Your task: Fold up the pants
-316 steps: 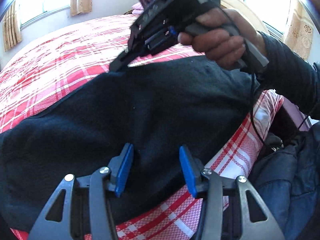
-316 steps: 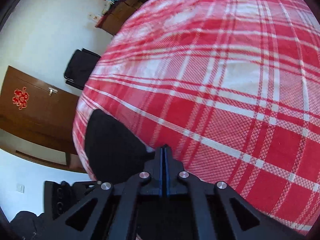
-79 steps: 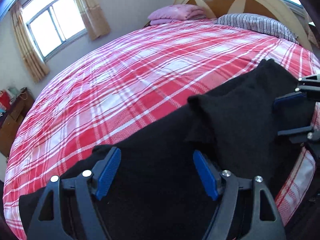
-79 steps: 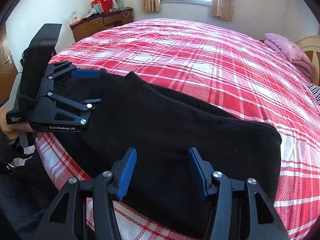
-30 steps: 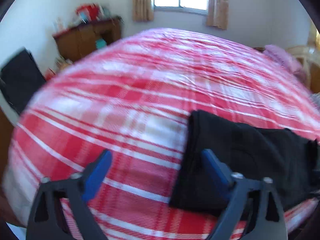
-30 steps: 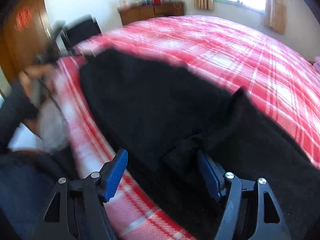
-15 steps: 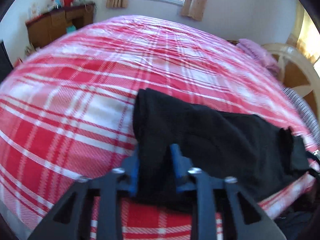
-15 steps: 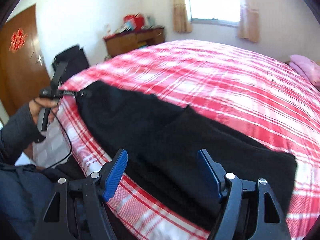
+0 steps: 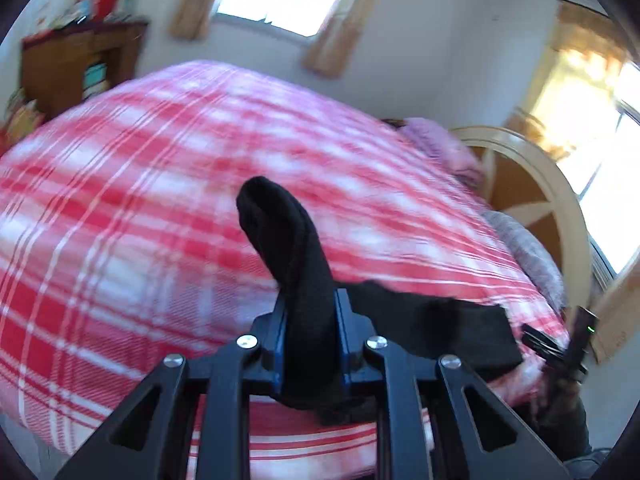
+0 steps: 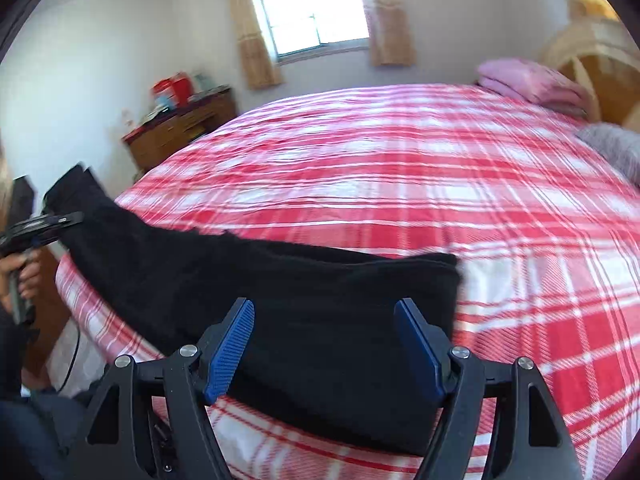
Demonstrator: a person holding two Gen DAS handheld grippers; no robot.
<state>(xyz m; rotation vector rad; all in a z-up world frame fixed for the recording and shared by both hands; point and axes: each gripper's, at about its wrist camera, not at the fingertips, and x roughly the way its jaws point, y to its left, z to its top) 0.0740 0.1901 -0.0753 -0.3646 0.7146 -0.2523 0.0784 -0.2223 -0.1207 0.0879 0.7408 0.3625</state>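
Left gripper [image 9: 310,332] clamped on one end of the black pants [image 10: 304,312]; jaws have just been closing and fabric sits pinched between the blue pads, a bunched fold sticking up past the fingertips. Right gripper [image 10: 324,344] has its jaws spread apart, nothing between them, hovering just above the other end of the pants, pads not touching cloth.

Counts: one pair of pants, two grippers, one bed, two windows, one wooden dresser, one folded pink blanket, one grey pillow.

Pants lie in a long band along the near edge of the bed [image 10: 400,168], folded lengthwise; the end by the left gripper is lifted off the bed, the rest lies flat on the red-and-white plaid cover. In the right wrist view the left gripper shows at the far left end of the pants, held by a hand [image 10: 18,276] in a dark sleeve.

Room, relative to the bed: curtained window [image 10: 312,12] on the wall beyond it, dresser [image 10: 180,128] with red clutter at its far left corner, pink blanket [image 10: 528,80] and grey pillow [image 10: 612,148] at the headboard [image 9: 532,184] end, second window [image 9: 608,216] behind the headboard. White walls. Frames motion-blurred.
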